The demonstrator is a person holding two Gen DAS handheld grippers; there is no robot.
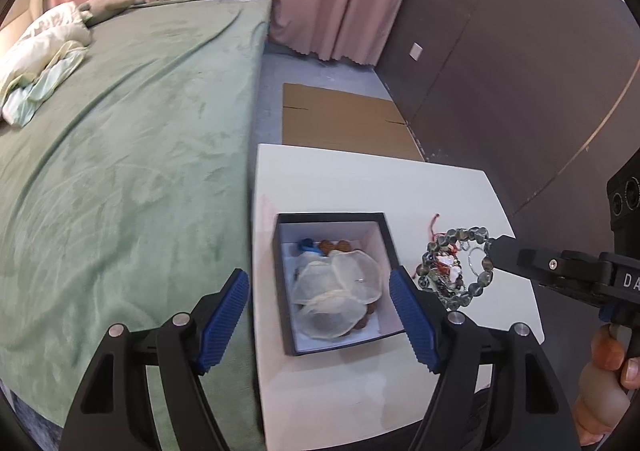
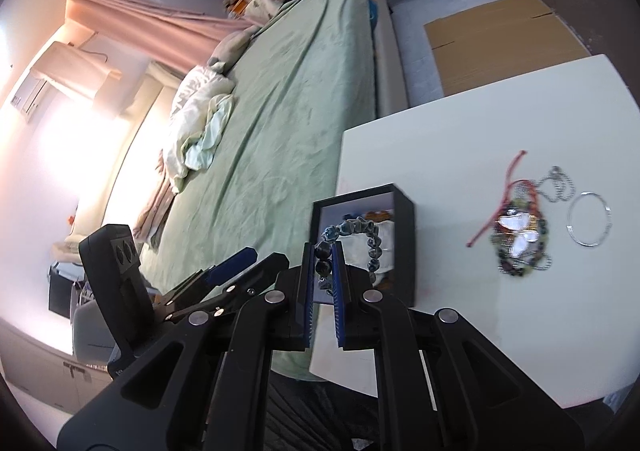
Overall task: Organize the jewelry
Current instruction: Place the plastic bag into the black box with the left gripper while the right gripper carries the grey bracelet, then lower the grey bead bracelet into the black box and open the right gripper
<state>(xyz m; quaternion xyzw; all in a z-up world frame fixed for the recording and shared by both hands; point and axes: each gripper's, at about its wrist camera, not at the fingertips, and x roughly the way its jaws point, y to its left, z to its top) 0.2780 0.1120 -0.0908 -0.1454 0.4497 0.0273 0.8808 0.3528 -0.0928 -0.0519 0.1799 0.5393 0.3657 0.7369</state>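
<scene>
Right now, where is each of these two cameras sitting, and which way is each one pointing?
Left wrist: sits on the left gripper, looking forward and down at the black box on the white table; its own open blue-padded fingers show, plus the right gripper and the person's hand.
Right wrist: sits on the right gripper, facing the box and the green bed; its fingers clamp a beaded bracelet, and the left gripper shows beside it.
Shared: box, table, bed, bracelet, jewelry pile.
</scene>
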